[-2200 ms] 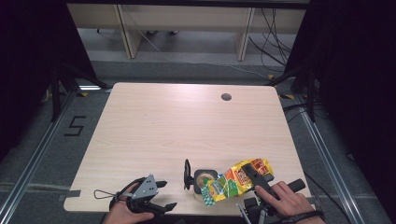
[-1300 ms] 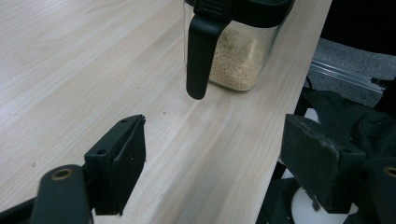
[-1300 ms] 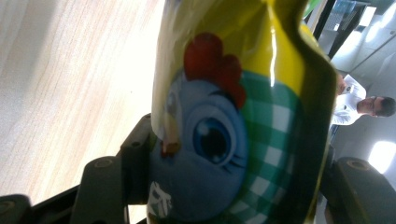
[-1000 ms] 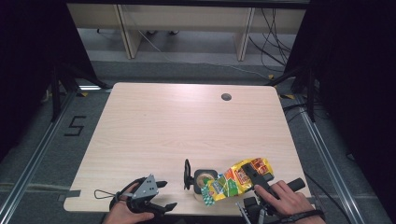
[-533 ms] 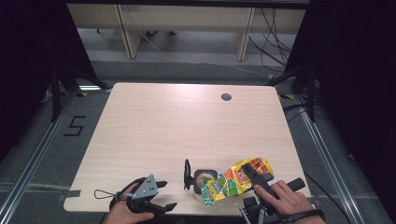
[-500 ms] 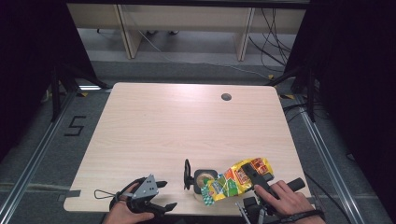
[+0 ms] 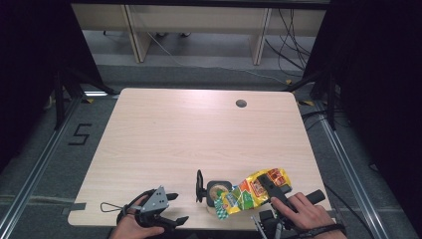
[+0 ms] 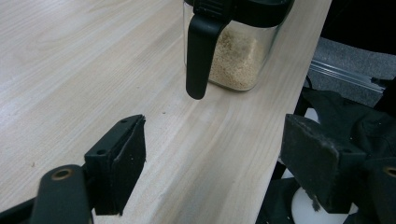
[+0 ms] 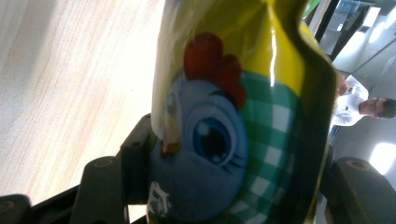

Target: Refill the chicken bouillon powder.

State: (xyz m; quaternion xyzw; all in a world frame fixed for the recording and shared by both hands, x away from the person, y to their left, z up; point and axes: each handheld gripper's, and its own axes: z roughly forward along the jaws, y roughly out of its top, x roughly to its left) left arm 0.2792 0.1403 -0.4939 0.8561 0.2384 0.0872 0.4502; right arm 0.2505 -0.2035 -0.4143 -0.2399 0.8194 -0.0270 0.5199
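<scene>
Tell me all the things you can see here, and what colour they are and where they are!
table: one, light wood, in the middle of the room.
hole: one, dark and round, in the table's far right part.
jar: one, clear with a black lid and handle, pale grains inside, near the table's front edge.
bag: one, yellow and green with a cartoon chicken, tilted over the jar's open top.
shelves: one row, pale, on the floor beyond the table.
left gripper: one, black, jaws apart with nothing between them, at the front left, pointing at the jar.
right gripper: one, black, clamped on the bag at the front right.
hands: two, at the near edge.
</scene>
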